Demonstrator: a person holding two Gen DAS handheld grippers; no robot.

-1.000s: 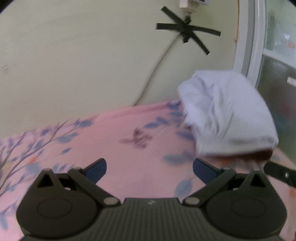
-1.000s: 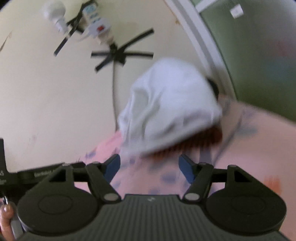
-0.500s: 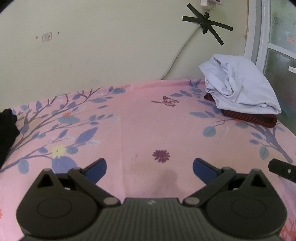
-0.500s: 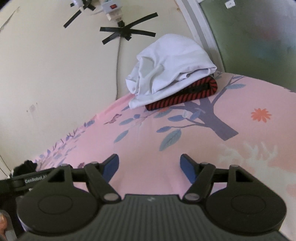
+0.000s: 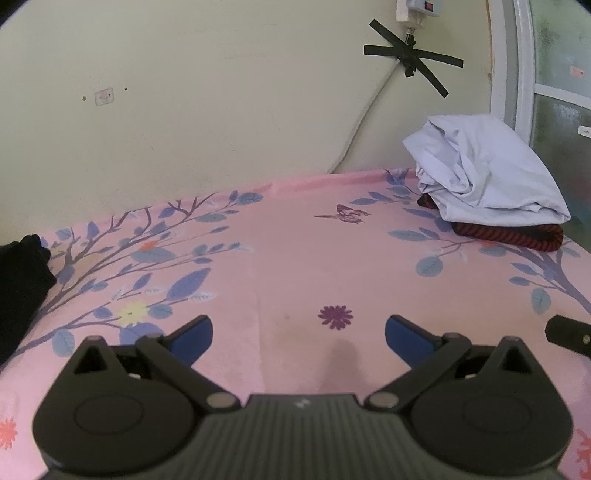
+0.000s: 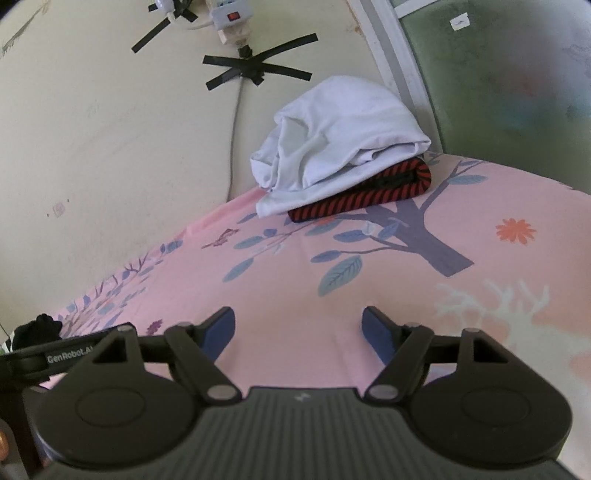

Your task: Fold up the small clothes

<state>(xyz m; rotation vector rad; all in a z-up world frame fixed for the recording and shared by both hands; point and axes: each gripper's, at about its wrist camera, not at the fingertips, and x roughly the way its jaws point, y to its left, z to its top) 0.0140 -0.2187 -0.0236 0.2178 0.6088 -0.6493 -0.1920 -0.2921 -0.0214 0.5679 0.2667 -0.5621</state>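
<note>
A folded white garment (image 5: 484, 177) (image 6: 332, 140) lies on top of a folded red-and-black striped one (image 5: 517, 232) (image 6: 369, 192) at the far right corner of the pink floral bedsheet (image 5: 280, 251) (image 6: 369, 266). A black garment (image 5: 18, 284) (image 6: 38, 326) sits bunched at the left edge. My left gripper (image 5: 298, 332) hovers open over bare sheet, well short of the pile. My right gripper (image 6: 298, 325) is also over bare sheet, its jaws opening with nothing between them. Part of the right gripper (image 5: 569, 334) shows in the left wrist view.
A cream wall (image 5: 184, 110) runs behind the bed, with a power strip (image 6: 231, 16) and cable (image 5: 354, 125) taped on by black tape (image 5: 410, 59). A white door frame (image 5: 513, 66) and frosted glass (image 6: 517, 74) stand to the right of the pile.
Both grippers drew back from the white-and-striped pile, which now sits smaller and farther away. More bare sheet shows, and the black garment has come into view at the left.
</note>
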